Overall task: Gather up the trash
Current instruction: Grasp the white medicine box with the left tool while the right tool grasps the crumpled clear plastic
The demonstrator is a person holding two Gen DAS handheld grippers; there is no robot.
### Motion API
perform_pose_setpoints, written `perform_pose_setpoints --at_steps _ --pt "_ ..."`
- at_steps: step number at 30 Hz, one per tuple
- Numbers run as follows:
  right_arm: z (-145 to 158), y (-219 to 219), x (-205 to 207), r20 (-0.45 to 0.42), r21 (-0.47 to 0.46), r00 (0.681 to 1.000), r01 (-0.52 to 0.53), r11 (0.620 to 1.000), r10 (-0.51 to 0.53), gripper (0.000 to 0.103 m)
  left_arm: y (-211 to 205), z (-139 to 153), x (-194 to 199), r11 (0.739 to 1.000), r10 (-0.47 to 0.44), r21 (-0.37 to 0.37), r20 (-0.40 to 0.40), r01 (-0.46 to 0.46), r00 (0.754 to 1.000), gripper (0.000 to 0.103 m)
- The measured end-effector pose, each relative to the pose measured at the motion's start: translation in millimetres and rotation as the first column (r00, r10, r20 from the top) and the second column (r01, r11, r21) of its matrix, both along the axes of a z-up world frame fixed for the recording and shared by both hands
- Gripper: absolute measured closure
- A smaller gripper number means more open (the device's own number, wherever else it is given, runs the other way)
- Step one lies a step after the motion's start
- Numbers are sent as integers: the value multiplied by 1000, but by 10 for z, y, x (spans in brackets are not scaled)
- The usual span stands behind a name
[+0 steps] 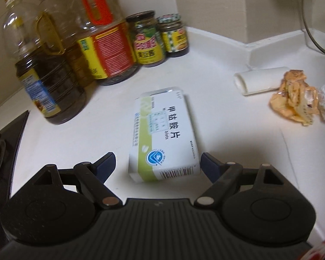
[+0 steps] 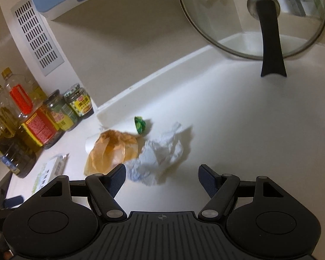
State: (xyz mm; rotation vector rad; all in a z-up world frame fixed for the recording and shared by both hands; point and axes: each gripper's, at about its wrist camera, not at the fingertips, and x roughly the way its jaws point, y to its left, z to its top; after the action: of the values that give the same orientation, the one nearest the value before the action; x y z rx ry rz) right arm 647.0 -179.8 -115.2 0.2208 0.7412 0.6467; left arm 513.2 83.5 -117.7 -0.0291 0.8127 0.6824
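Trash lies uncollected on the counter [image 1: 205, 69]: a tablet box [image 1: 162, 136] printed "甲钴胺片" between the left gripper [image 1: 158, 164]'s open, empty jaws, crumpled white paper [image 2: 160, 156] before the right gripper [image 2: 161, 177]'s open, empty jaws, then an orange wrapper [image 2: 112, 149], a green scrap [image 2: 140, 124] near the back edge
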Motion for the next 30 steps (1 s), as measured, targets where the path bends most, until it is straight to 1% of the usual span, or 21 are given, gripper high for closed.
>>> perform_pose_setpoints --at_steps 3,5,11,13,17,18,19,22,25,30 --pt "-6 72 87 11 -9 1000 8 1000 -8 29 11 32 -33 1000 -8 -4 10 8 1000 19" --pt "-5 128 136 36 -15 999 11 1000 -10 29 -1 61 -42 1000 -18 -6 18 18 1000 19" --pt "-65 299 253 66 -71 998 -2 997 7 30 -11 143 -36 999 -49 -20 49 50 998 19" --pt "-95 336 269 71 -85 997 -9 996 15 38 6 152 -14 998 -51 -28 54 53 997 19" --pt "-151 379 281 59 -102 997 -33 994 39 49 77 146 43 997 -46 -52 57 49 997 19" --pt "-162 382 274 62 -107 997 -41 993 47 54 100 139 54 997 -45 -57 56 48 997 19" --pt "-163 381 263 71 -114 996 -45 992 53 59 118 133 66 997 -41 -60 53 45 998 19" --pt "-137 338 244 97 -115 994 -49 992 60 69 189 121 93 997 -39 -72 51 42 998 19" --pt "-89 261 252 94 -94 995 -28 995 37 72 265 113 119 995 -34 -92 52 39 998 19" --pt "-20 116 230 93 -72 996 7 997 0 73 386 91 199 994 -35 -106 43 40 998 19"
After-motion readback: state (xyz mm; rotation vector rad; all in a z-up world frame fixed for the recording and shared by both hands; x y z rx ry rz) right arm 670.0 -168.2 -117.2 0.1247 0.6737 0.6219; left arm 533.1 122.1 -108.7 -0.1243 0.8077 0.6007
